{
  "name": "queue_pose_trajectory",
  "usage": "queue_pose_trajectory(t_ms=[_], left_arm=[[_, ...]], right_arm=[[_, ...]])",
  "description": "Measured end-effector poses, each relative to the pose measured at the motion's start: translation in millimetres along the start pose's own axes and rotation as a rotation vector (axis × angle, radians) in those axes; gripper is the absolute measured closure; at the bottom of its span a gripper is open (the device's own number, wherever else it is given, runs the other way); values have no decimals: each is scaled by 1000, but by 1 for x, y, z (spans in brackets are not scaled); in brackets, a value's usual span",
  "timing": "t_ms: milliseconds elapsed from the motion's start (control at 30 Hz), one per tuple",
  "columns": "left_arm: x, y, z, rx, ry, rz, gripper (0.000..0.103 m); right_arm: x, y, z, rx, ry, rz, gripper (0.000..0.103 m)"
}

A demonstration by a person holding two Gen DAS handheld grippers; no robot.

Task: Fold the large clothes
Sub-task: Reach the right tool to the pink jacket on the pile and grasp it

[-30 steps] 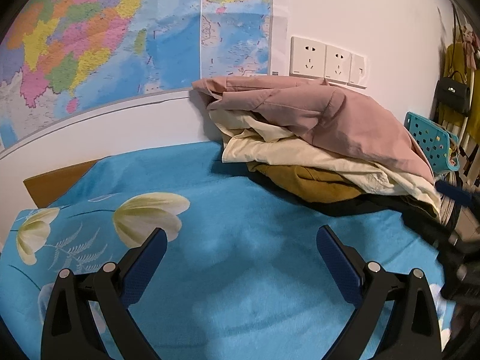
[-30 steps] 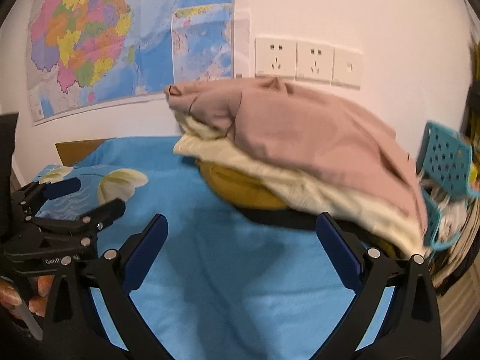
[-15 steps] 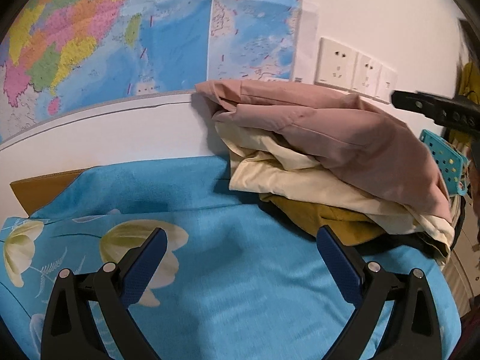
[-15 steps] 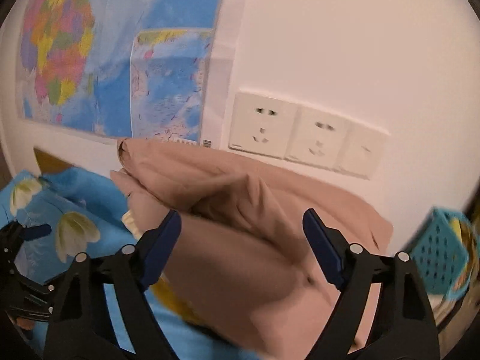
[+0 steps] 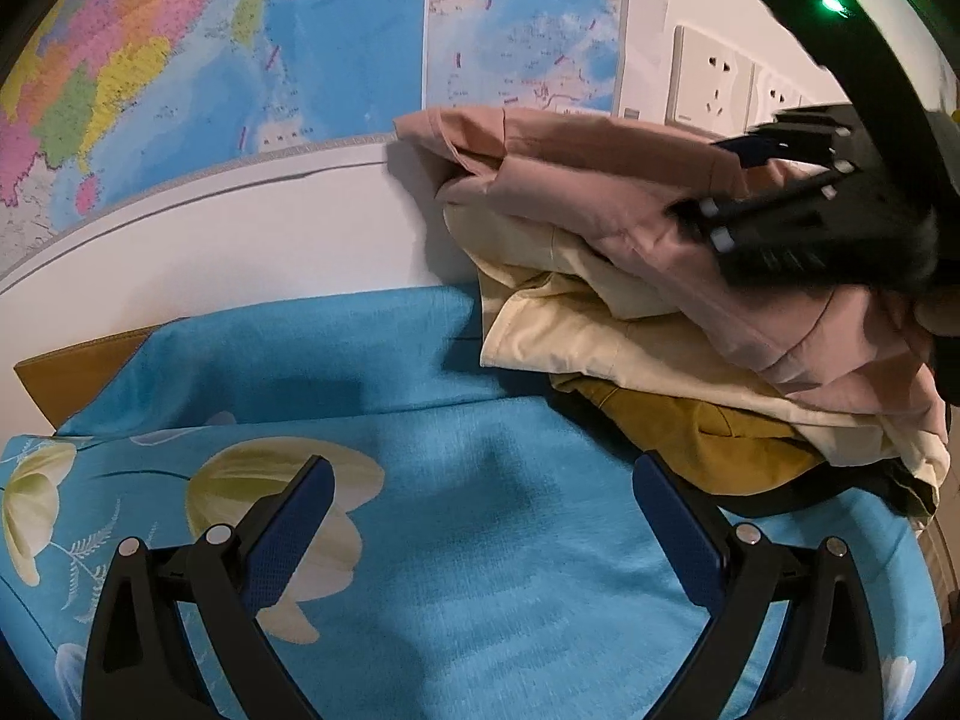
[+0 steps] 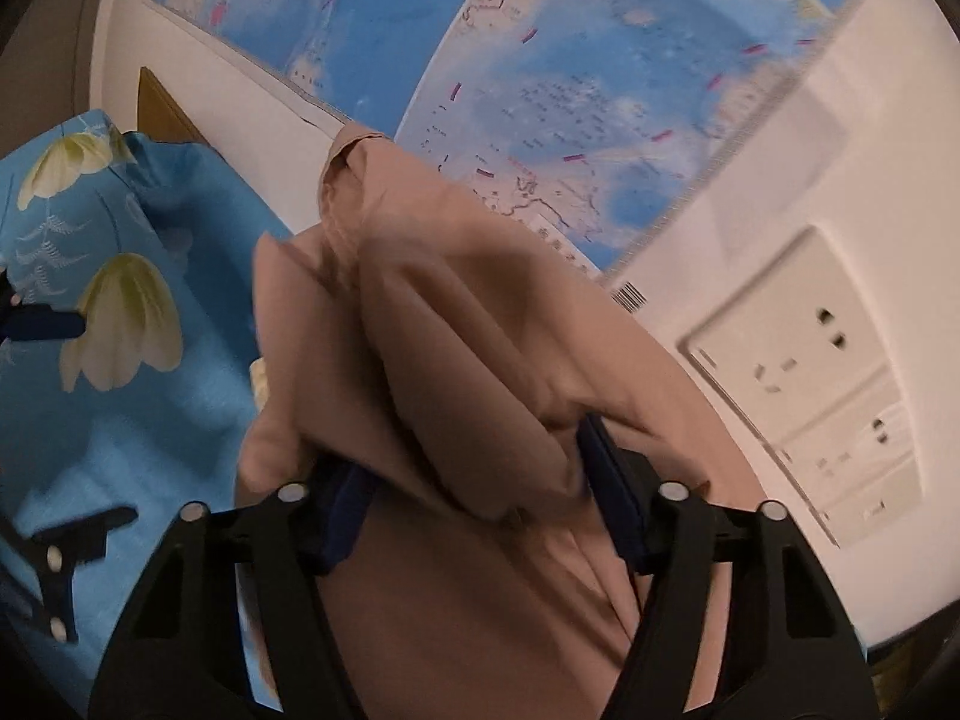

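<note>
Against the white wall hang a coloured map (image 5: 336,42) and a row of sockets (image 6: 804,360), above a bed spread with a blue flowered sheet (image 5: 468,546). At the wall end of the sheet sits a pile of clothes: a pink garment (image 5: 600,180) on top, a cream garment (image 5: 576,330) under it, and a mustard garment (image 5: 690,438) lower down. The right gripper (image 6: 474,492) reaches into the top of the pile; its jaws have just been closing, with a raised fold of the pink garment between the blue pads, which touch the cloth. The left gripper (image 5: 480,516) hovers over bare sheet near the pile, jaws wide apart and empty.
</note>
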State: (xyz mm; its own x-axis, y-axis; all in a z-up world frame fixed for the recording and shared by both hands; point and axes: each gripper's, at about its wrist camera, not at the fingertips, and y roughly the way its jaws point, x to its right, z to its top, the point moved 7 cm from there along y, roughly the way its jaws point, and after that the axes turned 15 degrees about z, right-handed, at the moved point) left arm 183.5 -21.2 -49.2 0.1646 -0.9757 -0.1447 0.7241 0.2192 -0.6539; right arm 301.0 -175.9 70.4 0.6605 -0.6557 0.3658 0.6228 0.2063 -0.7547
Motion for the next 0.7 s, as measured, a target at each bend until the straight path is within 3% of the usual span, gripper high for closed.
queue_pose_trajectory(t_ms=[33, 67, 100, 200, 267, 333, 433, 567, 700], left_arm=[[0, 2, 0, -1, 2, -2, 7], [-1, 4, 1, -1, 2, -5, 7], [-1, 5, 1, 0, 1, -11, 7], [-2, 8, 3, 1, 1, -27, 7], [-2, 9, 6, 1, -4, -37, 7], [-1, 9, 8, 6, -5, -39, 7], [2, 8, 8, 3, -8, -46, 7], [4, 5, 6, 4, 1, -44, 7], [5, 5, 6, 0, 1, -42, 7]], right_arm=[[2, -5, 3, 24, 22, 15, 78], [8, -14, 5, 45, 58, -51, 81], [11, -28, 9, 82, 64, -65, 84], [21, -65, 13, 135, 122, -23, 85], [24, -79, 6, 120, 152, 41, 76], [22, -75, -7, 87, 147, 15, 38], [14, -72, -22, 70, 129, 19, 41], [9, -74, -8, 163, 169, 100, 40], [11, -52, 4, 116, 164, 55, 40]])
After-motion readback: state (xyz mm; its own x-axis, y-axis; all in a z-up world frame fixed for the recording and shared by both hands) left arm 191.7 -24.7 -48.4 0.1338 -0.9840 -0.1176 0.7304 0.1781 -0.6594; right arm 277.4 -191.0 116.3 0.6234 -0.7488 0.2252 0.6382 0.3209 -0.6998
